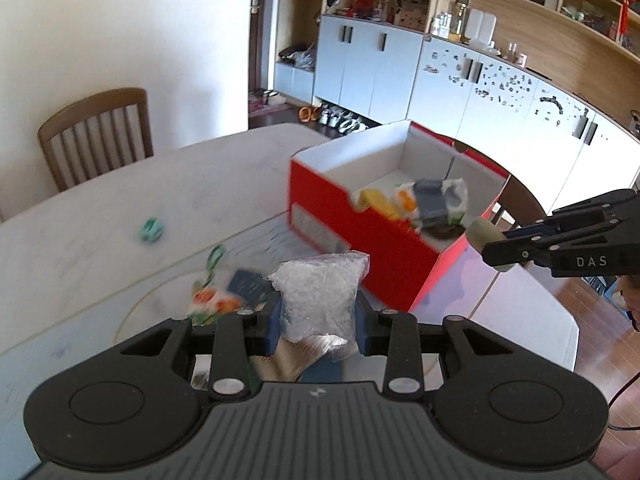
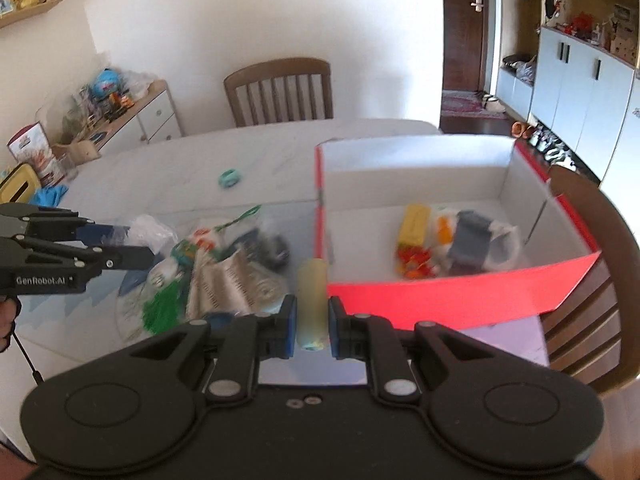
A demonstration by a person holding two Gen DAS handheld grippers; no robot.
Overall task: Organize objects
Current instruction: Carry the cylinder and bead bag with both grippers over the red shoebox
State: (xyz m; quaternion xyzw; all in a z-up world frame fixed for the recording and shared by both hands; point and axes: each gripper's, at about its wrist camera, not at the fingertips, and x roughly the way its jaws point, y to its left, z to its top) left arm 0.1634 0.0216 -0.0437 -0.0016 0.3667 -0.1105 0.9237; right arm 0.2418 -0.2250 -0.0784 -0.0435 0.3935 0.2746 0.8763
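Nearest, the left claw (image 1: 318, 322) is clamped on a clear bag (image 1: 318, 292) of white bits, held above the surface (image 1: 100, 216): light, soft and crinkly, likely slippery, so a grip across its gathered lower end looks safest. Loose packets (image 2: 224, 264) lie below. Further right, the right claw (image 2: 312, 322) pinches a pale tube (image 2: 312, 292) low on its body; it seems stiff and light. Beyond stands the red box (image 2: 440, 292), part-filled.
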